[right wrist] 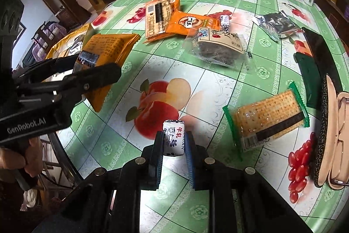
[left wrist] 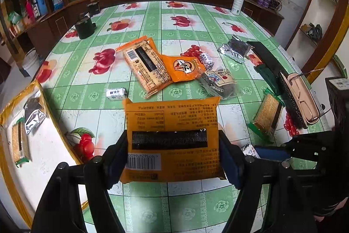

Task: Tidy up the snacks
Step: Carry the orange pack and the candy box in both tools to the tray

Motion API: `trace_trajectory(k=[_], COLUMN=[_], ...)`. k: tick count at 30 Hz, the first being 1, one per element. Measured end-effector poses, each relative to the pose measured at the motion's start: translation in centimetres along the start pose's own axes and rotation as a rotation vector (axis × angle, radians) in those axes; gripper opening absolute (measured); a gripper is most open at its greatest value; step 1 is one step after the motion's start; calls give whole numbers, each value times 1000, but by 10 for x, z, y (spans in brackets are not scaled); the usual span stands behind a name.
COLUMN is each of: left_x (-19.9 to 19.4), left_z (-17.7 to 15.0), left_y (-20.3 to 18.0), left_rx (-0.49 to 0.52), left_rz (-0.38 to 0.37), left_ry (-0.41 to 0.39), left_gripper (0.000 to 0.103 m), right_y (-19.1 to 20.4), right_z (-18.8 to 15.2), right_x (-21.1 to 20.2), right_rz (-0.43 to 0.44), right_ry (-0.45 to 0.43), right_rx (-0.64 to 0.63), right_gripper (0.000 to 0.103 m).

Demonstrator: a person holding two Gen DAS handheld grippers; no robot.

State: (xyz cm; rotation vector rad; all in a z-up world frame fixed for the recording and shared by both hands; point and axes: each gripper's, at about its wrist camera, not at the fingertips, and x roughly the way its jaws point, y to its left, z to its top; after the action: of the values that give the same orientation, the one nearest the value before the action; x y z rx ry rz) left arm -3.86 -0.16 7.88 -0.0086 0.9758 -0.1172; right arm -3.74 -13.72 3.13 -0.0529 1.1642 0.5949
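Left gripper (left wrist: pixel 173 151): both fingers clamped on the sides of an orange packet (left wrist: pixel 172 139), held clear of the table (left wrist: pixel 152 23).
Ahead of fingertips: two more orange packs (left wrist: pixel 144 64) overlapping, and a small white candy (left wrist: pixel 116 93) just beyond the held packet's left corner.
Far left: tray (left wrist: pixel 50 145) with a cracker pack and a silver sachet.
Right: right gripper (left wrist: pixel 270 152), green-edged cracker pack (left wrist: pixel 267 116).

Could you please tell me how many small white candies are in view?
3 candies: one in the right tongs, one on the table, one beside the orange logo packet. More may be hidden.
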Motion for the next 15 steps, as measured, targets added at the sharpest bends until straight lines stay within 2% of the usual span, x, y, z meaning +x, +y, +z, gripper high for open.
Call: trace_trajectory(k=[15], left_x=[-15], left_z=[4], left_y=[9], left_rx=[18], left_rz=[54], left_ry=[-49], left_gripper=[75], right_y=[7], right_z=[9], right_x=[2], right_rz=[9], right_ry=[-6], right_rx=[-9], right_gripper=[20])
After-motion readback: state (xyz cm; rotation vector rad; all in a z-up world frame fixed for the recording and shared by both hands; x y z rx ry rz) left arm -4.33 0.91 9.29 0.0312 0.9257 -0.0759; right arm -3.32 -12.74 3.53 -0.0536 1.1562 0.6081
